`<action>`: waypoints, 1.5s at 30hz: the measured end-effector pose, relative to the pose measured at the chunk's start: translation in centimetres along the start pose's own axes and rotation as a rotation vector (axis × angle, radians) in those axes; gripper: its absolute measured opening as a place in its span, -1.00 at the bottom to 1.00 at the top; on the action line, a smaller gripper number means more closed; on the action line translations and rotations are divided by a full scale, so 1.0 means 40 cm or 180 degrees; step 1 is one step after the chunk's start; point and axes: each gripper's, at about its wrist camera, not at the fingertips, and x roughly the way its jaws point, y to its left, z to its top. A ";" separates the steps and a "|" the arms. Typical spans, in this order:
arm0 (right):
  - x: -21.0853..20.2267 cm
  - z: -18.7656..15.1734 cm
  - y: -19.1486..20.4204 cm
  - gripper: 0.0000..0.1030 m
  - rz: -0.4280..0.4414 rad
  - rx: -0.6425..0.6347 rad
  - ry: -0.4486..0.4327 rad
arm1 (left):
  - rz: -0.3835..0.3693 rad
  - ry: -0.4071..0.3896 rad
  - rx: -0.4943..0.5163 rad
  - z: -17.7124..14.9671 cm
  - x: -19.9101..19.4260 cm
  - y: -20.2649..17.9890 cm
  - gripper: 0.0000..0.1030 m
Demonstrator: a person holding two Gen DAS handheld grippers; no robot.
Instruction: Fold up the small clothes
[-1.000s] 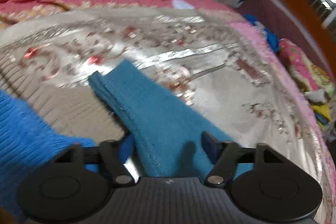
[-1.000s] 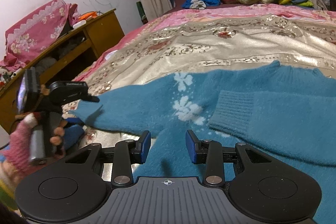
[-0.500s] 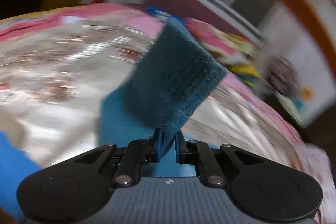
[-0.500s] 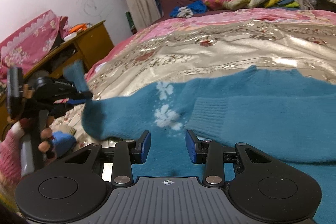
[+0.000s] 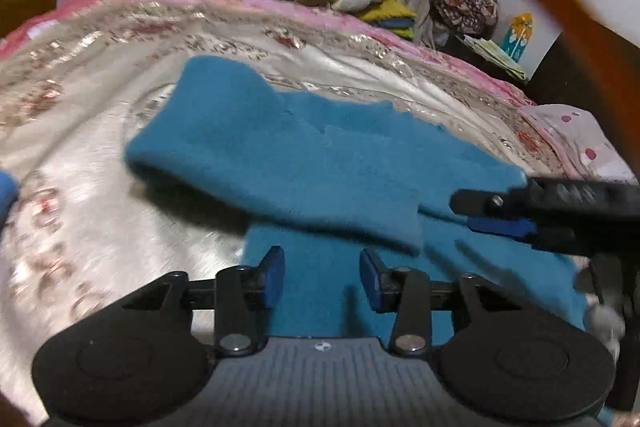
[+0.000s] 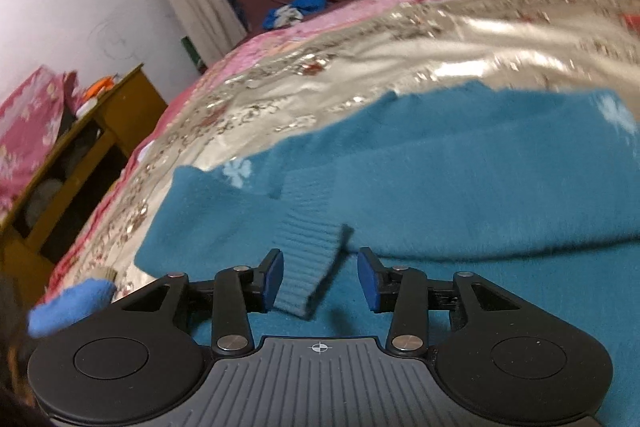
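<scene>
While both grippers hover above the blue sweater (image 6: 460, 187) spread on the bedspread (image 6: 420, 39), the governing relation is that of the ribbed cuff (image 6: 308, 259) to the right gripper (image 6: 320, 277): the cuff lies directly between its jaws, long axis running away from the gripper toward the sweater's middle. The jaws are opening; the left pad sits close against the rib, though contact cannot be confirmed, and the right pad stands clear, so nothing is grasped. The left gripper (image 5: 322, 279), jaws likewise opening and holding nothing, hangs over the sweater body, with 1 folded sleeve (image 5: 280, 167) lying crosswise just beyond its tips. The right gripper is judged nearer to the cuff. Hidden or unclear: the sweater's near hem lies under both gripper bodies, its right portion is cut off by the frame, and motion blur softens the bedspread's near edge.
</scene>
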 end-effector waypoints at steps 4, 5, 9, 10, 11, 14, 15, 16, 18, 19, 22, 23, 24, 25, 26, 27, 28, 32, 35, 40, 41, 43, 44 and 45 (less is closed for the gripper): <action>0.029 -0.017 -0.025 -0.18 0.0118 0.0308 0.0163 | -0.0016 -0.0068 -0.0109 -0.053 -0.035 0.020 -0.09; 0.040 -0.023 -0.026 -0.16 0.0136 0.0349 0.0204 | -0.0013 -0.0080 -0.0127 -0.064 -0.036 0.024 -0.09; 0.078 -0.042 -0.022 -0.02 0.0141 0.0513 0.0299 | -0.0014 -0.0159 0.0026 -0.089 -0.049 0.017 -0.09; 0.082 -0.045 -0.021 -0.01 0.0142 0.0540 0.0287 | -0.0019 -0.0144 0.0087 -0.087 -0.049 0.015 -0.09; 0.086 -0.045 -0.018 0.02 0.0150 0.0568 0.0269 | -0.0024 -0.0150 0.0097 -0.085 -0.050 0.015 -0.09; 0.100 -0.044 -0.011 0.06 0.0205 0.0731 0.0241 | -0.0149 -0.0131 -0.0050 -0.090 -0.053 0.037 -0.09; 0.107 -0.044 -0.006 0.06 0.0222 0.0776 0.0234 | -0.0167 -0.0126 -0.0053 -0.091 -0.053 0.040 -0.09; 0.112 -0.045 -0.001 0.06 0.0247 0.0806 0.0228 | -0.0187 -0.0126 -0.0050 -0.092 -0.053 0.043 -0.09; 0.123 -0.049 0.015 0.06 0.0277 0.0788 0.0220 | -0.0203 -0.0125 -0.0026 -0.095 -0.056 0.043 -0.09; 0.130 -0.052 0.026 0.06 0.0247 0.0738 0.0212 | -0.0209 -0.0128 -0.0022 -0.095 -0.057 0.043 -0.09; 0.143 -0.054 0.044 0.05 0.0186 0.0669 0.0162 | -0.0234 -0.0126 -0.0050 -0.101 -0.056 0.049 -0.09; 0.142 -0.055 0.048 -0.02 0.0166 0.0651 0.0140 | -0.0238 -0.0127 -0.0053 -0.103 -0.056 0.050 -0.09; 0.142 -0.054 0.052 -0.23 0.0147 0.0626 0.0131 | -0.0236 -0.0129 -0.0041 -0.104 -0.055 0.049 -0.08; 0.144 -0.053 0.054 -0.35 0.0130 0.0615 0.0139 | -0.0227 -0.0130 -0.0018 -0.104 -0.054 0.047 -0.08; 0.144 -0.051 0.052 -0.54 0.0138 0.0626 0.0149 | -0.0215 -0.0136 0.0005 -0.106 -0.054 0.045 -0.08; 0.142 -0.049 0.051 -0.63 0.0163 0.0633 0.0148 | -0.0201 -0.0142 0.0030 -0.108 -0.054 0.041 -0.08; 0.137 -0.045 0.053 -0.66 0.0177 0.0618 0.0128 | -0.0187 -0.0147 0.0057 -0.109 -0.053 0.038 -0.08; 0.105 -0.014 0.079 -0.78 0.0229 0.0443 -0.0030 | -0.0171 -0.0157 0.0092 -0.114 -0.054 0.029 -0.07; 0.085 0.028 0.112 -0.81 0.0282 0.0300 -0.0129 | -0.0190 -0.0158 0.0056 -0.114 -0.056 0.031 -0.07; 0.047 0.138 0.251 -0.86 0.0463 -0.0140 -0.0323 | -0.0241 -0.0152 -0.0040 -0.110 -0.060 0.042 -0.07; 0.034 0.158 0.289 -0.87 0.0553 -0.0245 -0.0372 | -0.0250 -0.0152 -0.0050 -0.109 -0.061 0.045 -0.07; 0.019 0.179 0.349 -0.87 0.0683 -0.0374 -0.0414 | -0.0263 -0.0160 -0.0065 -0.107 -0.066 0.049 -0.07; 0.009 0.186 0.376 -0.87 0.0744 -0.0446 -0.0426 | -0.0264 -0.0166 -0.0069 -0.104 -0.068 0.050 -0.07; 0.002 0.186 0.393 -0.88 0.0785 -0.0498 -0.0427 | -0.0259 -0.0180 -0.0073 -0.102 -0.072 0.051 -0.07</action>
